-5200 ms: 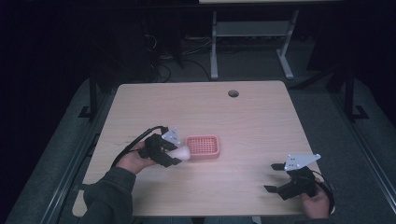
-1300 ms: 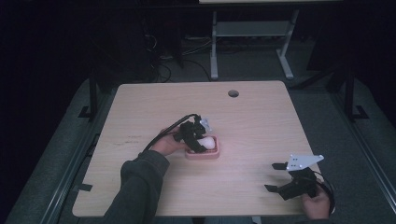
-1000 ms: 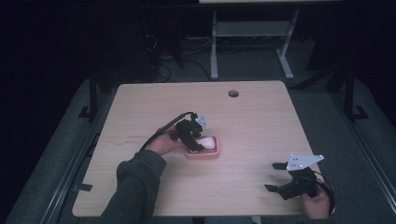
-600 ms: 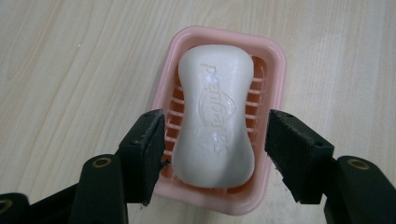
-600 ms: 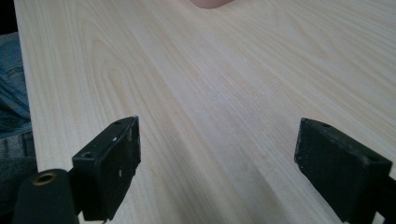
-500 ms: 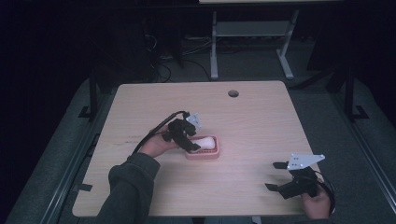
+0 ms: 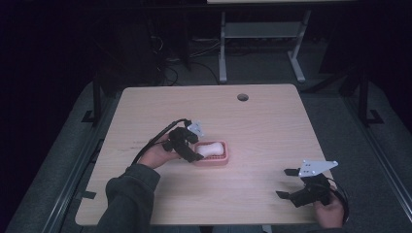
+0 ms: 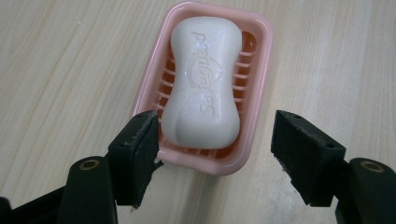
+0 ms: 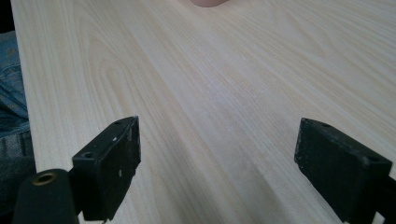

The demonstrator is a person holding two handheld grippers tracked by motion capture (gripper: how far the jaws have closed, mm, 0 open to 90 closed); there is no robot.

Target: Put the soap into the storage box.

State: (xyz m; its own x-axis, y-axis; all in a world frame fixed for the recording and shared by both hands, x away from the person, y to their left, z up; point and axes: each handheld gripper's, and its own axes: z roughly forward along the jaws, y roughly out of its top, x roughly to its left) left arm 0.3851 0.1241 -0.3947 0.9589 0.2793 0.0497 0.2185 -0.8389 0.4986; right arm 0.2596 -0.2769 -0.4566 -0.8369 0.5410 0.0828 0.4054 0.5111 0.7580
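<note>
since the earlier frames the left gripper (image 7: 193, 149) has carried the white soap bar (image 8: 204, 81) across to the pink soap dish (image 8: 261, 70), set it down there, and drawn back a little toward the person's side; its jaws have just been opening and now stand apart, gripping nothing. the soap lies flat in the dish, lengthwise, with raised lettering on its top face — the slotted floor of the dish shows along the right of the bar. in the left gripper view the jaws straddle the near end of the dish: the left pad sits just beside the rim at the near corner, possibly touching it, while the right pad stands clear over bare wood. in the high view the dish (image 7: 219, 159) rests near the middle of the light wooden table (image 7: 272, 121), with the left hand (image 7: 156, 156) just to its left and a dark sleeve (image 7: 127, 196) behind it. the right gripper (image 7: 290, 184) rests well apart, near the table's front right corner — its jaws wide open with only wood grain between them, and a sliver of the pink dish at the top edge of its own view.
</note>
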